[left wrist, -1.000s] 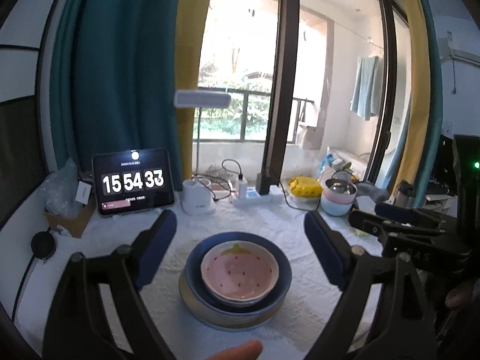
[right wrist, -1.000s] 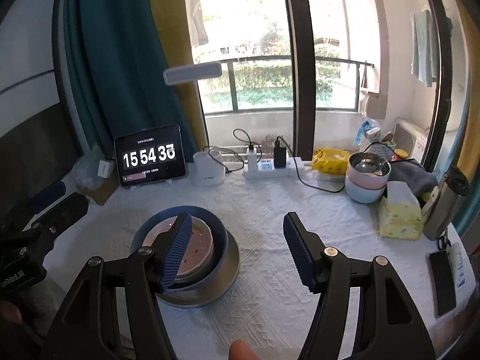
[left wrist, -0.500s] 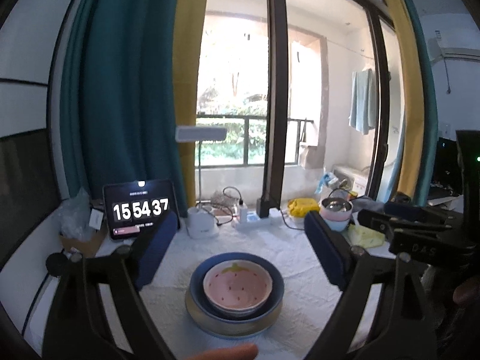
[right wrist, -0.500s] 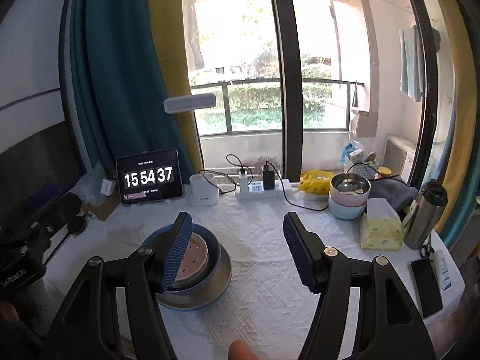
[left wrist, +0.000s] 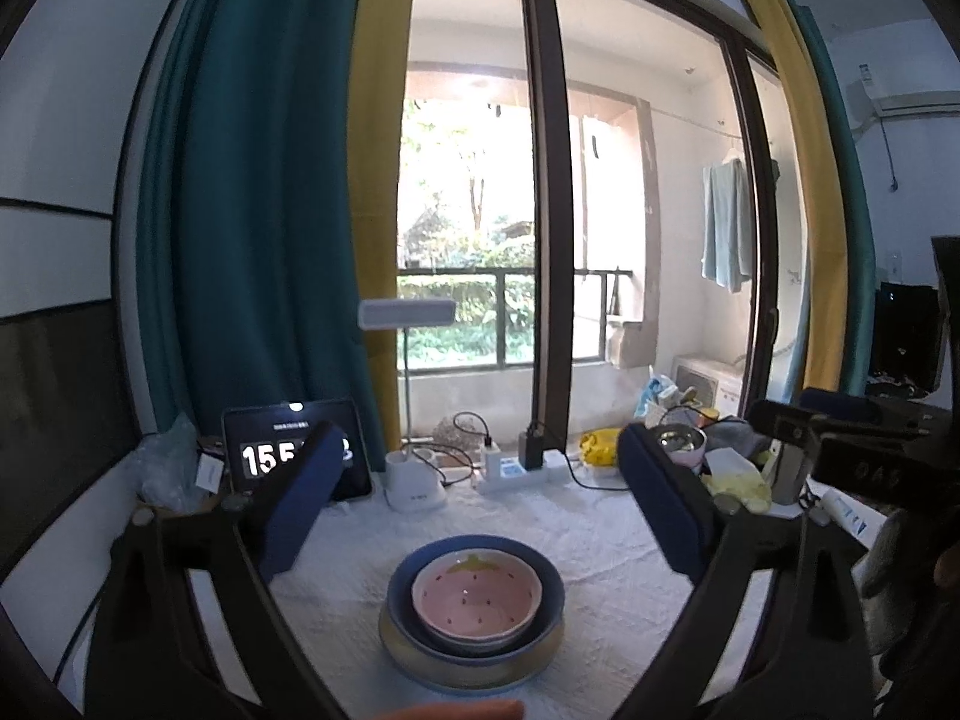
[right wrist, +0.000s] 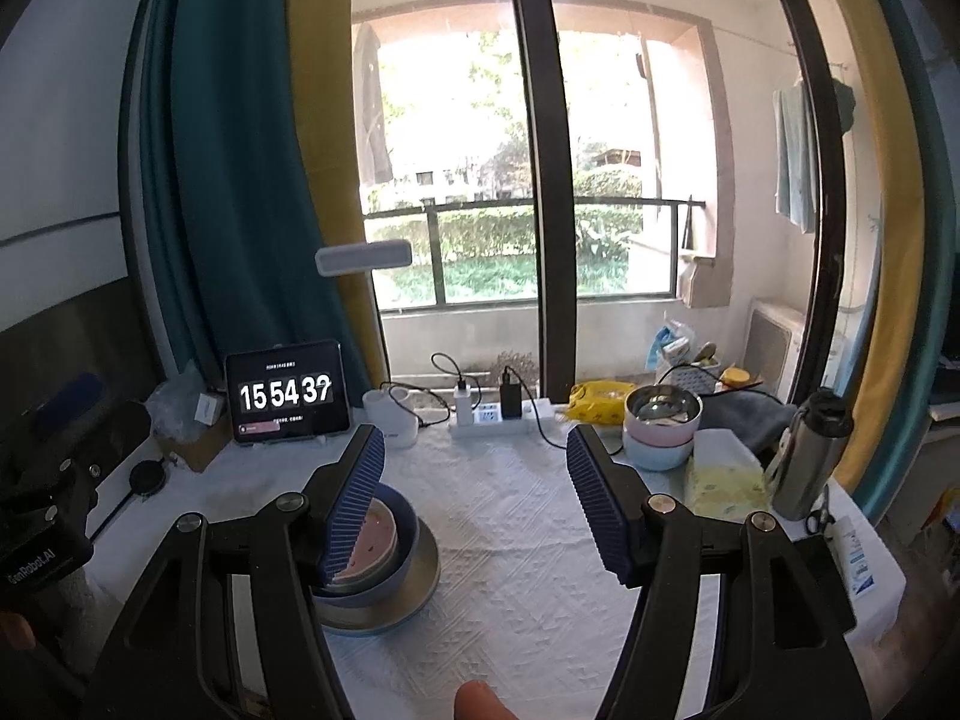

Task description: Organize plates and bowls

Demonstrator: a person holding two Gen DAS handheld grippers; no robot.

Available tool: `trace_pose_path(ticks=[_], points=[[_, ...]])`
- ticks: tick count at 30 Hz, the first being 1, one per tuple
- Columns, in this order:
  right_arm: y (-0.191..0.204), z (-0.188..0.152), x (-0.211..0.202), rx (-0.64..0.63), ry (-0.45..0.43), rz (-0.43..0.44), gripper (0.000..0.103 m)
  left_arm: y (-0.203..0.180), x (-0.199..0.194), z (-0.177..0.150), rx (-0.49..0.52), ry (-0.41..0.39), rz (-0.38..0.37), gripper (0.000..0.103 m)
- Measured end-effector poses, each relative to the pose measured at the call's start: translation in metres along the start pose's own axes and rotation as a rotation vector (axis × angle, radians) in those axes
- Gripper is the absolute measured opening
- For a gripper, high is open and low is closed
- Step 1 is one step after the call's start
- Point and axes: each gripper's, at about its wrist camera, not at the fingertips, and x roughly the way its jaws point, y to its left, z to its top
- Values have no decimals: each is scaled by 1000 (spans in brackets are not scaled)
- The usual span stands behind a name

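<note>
Pink bowl (left wrist: 476, 599) nested in blue bowl (left wrist: 402, 600) on a plate (left wrist: 480, 675), at 6 o'clock on the table (left wrist: 600, 546); left gripper (left wrist: 474, 501) and right gripper (right wrist: 474, 495) jaws open, empty.

Black gripper frames, ribbed blue fingers (right wrist: 354, 504), silver screws, white "GenRobot.AI" lettering

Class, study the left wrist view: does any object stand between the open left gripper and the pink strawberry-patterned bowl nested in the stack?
Nothing visible does. The left gripper is open, and only bare white tablecloth lies between its blue pads and the pink strawberry-patterned bowl, which sits topmost inside the blue bowl.
</note>
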Motion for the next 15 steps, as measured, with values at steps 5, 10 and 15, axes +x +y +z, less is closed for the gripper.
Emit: trace_pose_path(ticks=[5, 10, 15], points=[[-1, 2, -13, -13, -35, -30, 67, -1, -7, -3, -3, -20, 14, 96], [-5, 2, -23, -13, -63, -56, 67, -2, -10, -6, -8, -21, 37, 96], [-9, -1, -23, -8, -66, -70, 67, -3, -11, -10, -3, -5, 22, 96]])
